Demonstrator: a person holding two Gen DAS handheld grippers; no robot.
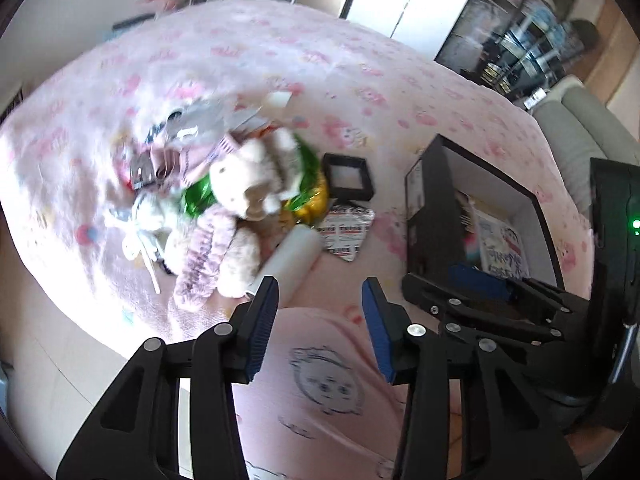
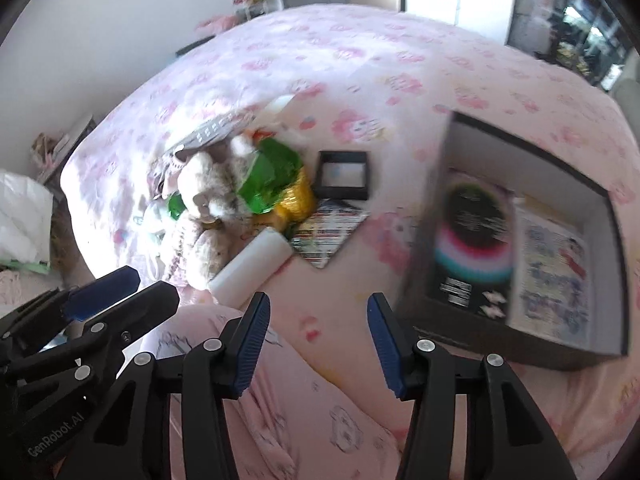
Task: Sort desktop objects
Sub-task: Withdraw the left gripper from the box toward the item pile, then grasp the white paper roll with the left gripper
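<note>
Both grippers hang above the near edge of a pink patterned bedspread (image 1: 400,92), and both stand with their jaws apart and nothing between the blue pads. The left gripper (image 1: 320,292) points down over pink fabric printed with a cartoon face, just this side of a white cylinder (image 1: 294,258) that lies tilted on the cover. The right gripper (image 2: 316,308) shows beside it, near the corner of a large black open box (image 2: 532,152). That box sits on the right of the bedspread and holds a black printed booklet (image 2: 474,240) and a colourful illustrated sheet (image 2: 556,276) lying flat side by side. The things to be sorted lie heaped left of centre: a cream plush bear (image 1: 250,184) on top, a green foil bag (image 2: 268,178) and something yellow (image 2: 298,200) behind it, a pink knitted piece (image 1: 204,256) in front, and grey and white oddments (too blurred to name) further left. A small black square tray (image 1: 350,176) stands just right of the heap, apart from the big box, with a printed foil packet (image 1: 346,232) lying just in front of it.
</note>
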